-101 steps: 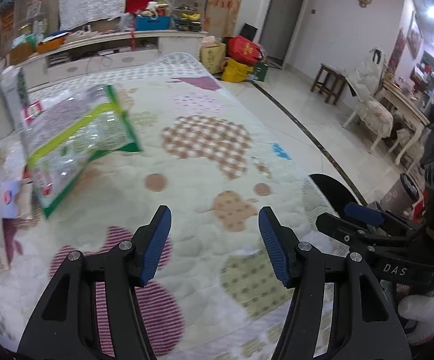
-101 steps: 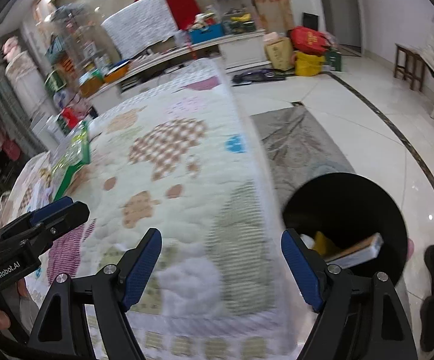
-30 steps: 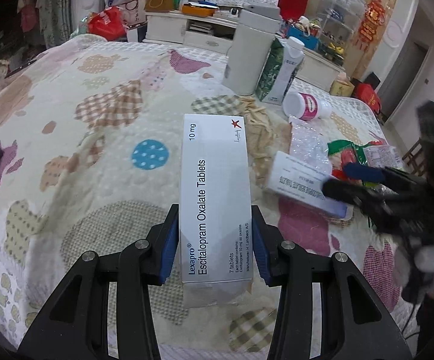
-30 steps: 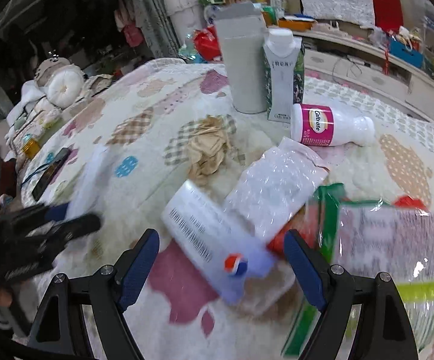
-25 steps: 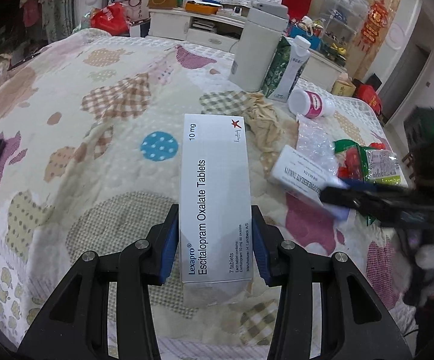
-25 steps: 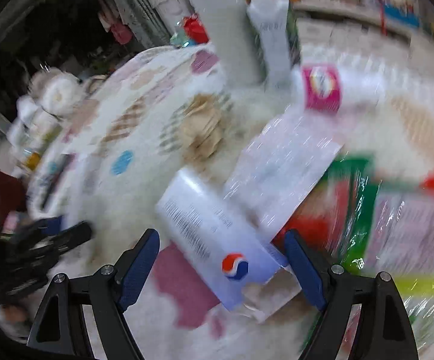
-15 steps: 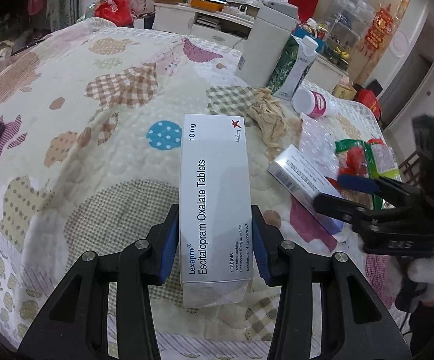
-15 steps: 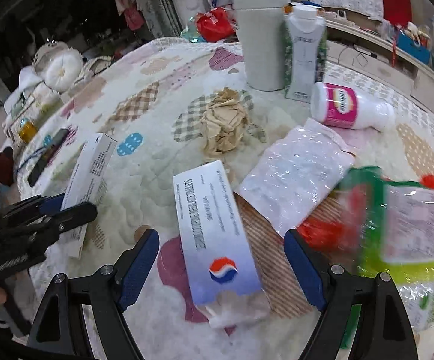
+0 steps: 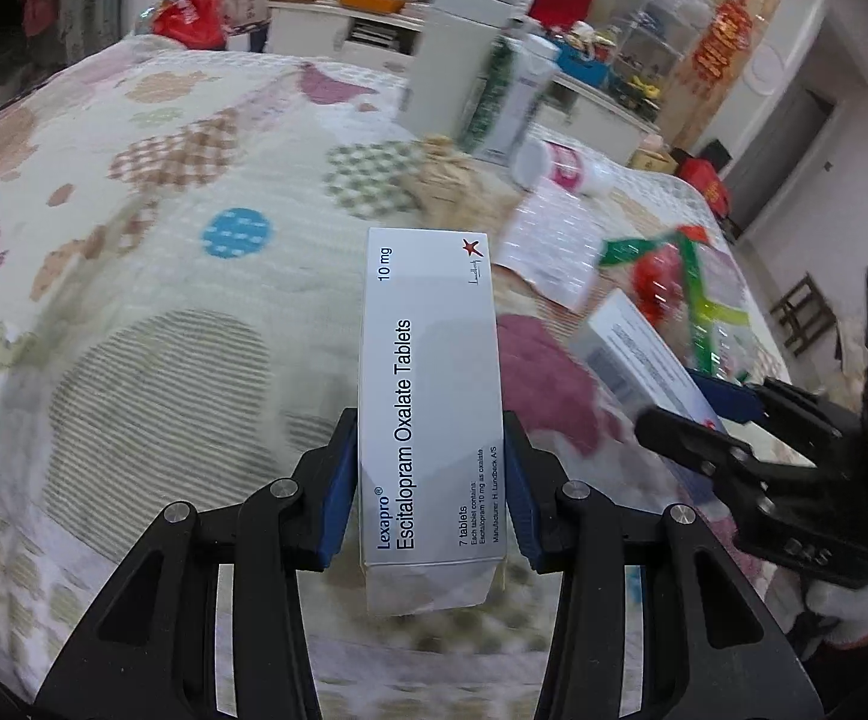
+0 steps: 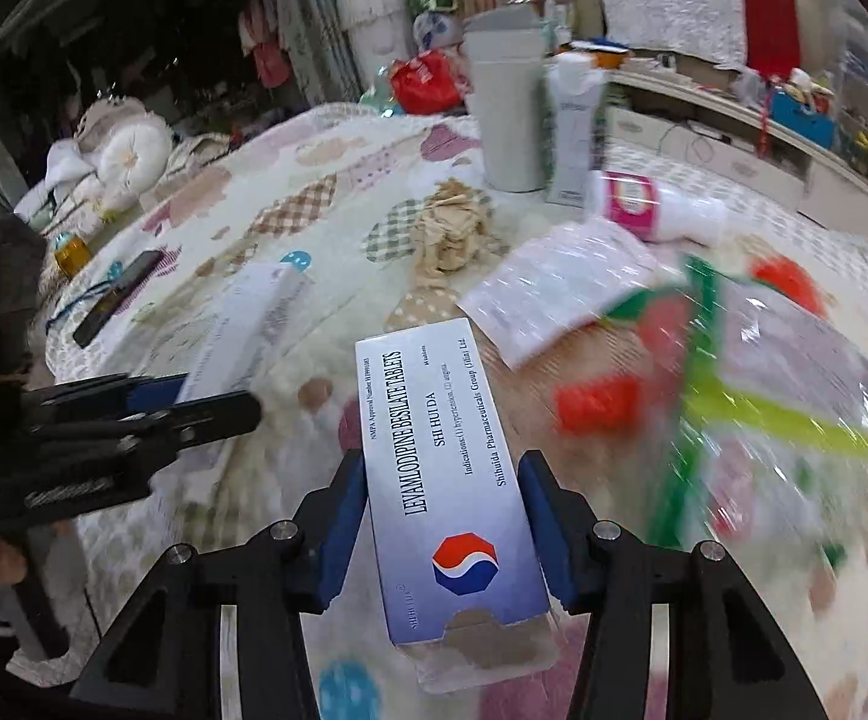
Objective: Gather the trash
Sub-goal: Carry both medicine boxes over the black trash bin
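Observation:
My left gripper [image 9: 428,420] is shut on a white Lexapro tablet box [image 9: 428,360], held lengthwise over the patchwork quilt [image 9: 164,312]. My right gripper [image 10: 441,459] is closing its jaws on a blue-white Levamlodipine tablet box [image 10: 452,480], and both pads touch its long sides. In the left wrist view that box [image 9: 638,354] juts from the right gripper [image 9: 692,414] at the right. In the right wrist view the left gripper [image 10: 194,396] with its box [image 10: 254,324] is at the left.
On the quilt lie crumpled brown paper [image 10: 455,225], a clear plastic bag [image 10: 554,294], a green-red snack bag [image 10: 764,390] and a pink-labelled bottle [image 10: 650,207]. A grey container [image 10: 509,120] and a carton [image 10: 572,132] stand behind. A phone [image 10: 116,297] lies far left.
The right gripper's jaws have come in from wide apart onto the blue-white box, which now lines up between them. The left gripper still holds its box and has drifted slightly.

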Tool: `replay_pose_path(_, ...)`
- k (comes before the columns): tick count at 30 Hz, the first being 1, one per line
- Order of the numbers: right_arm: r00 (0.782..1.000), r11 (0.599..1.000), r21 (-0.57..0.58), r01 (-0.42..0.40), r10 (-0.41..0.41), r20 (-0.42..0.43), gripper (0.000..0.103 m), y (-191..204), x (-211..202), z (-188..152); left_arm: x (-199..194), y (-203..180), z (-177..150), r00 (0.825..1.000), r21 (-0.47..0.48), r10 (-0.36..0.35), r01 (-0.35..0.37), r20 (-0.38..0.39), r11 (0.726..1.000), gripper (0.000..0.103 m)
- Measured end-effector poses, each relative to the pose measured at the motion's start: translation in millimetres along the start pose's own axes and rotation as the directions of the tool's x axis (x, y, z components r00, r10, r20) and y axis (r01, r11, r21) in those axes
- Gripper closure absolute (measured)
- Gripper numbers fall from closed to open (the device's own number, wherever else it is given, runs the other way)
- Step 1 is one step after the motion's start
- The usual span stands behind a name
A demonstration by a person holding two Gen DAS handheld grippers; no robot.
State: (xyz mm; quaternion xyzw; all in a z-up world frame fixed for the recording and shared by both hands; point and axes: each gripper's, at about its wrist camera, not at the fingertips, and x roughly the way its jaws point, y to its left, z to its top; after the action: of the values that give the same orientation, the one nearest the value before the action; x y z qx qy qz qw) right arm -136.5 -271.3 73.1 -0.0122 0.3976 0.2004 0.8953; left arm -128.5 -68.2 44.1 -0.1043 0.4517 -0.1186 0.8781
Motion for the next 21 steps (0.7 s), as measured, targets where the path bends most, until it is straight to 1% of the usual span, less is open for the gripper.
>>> replay_pose_path(5,0.999,0.996,0.082,0.022,-0.025,0.031,0.053,-21,-40,-35,3,-38,-10,0.998,0.056,-0.055,0.055,-0.011,0.997,0.061)
replay_pose_path(7,0.997,0.992,0.113,0.059,-0.065,0.045,0.054,-32,-56,-50,4,-56,-15,0.998,0.087,-0.069,0.070,-0.012,0.994,0.061)
replay_pose_path(10,0.994,0.982,0.171,0.081,-0.093,0.059,0.054,-47,-73,-67,7,-82,-21,0.995,0.121,-0.094,0.097,-0.025,0.988,0.061)
replay_pose_path(14,0.987,0.960,0.245,0.133,-0.151,0.057,0.055,-69,-92,-88,11,-113,-28,0.993,0.176,-0.111,0.115,-0.034,0.978,0.061)
replay_pose_path(18,0.990,0.952,0.281,0.120,-0.134,0.033,0.054,-79,-97,-101,13,-132,-32,0.992,0.208,-0.119,0.125,-0.043,0.970,0.061)
replay_pose_path(20,0.993,0.956,0.275,0.100,-0.115,0.040,0.046,-76,-99,-100,10,-135,-33,0.993,0.212,-0.113,0.118,-0.036,0.970,0.061)
replay_pose_path(21,0.993,0.958,0.269,0.098,-0.113,0.042,0.038,-74,-99,-99,9,-134,-32,0.994,0.212,-0.107,0.112,-0.031,0.971,0.061)
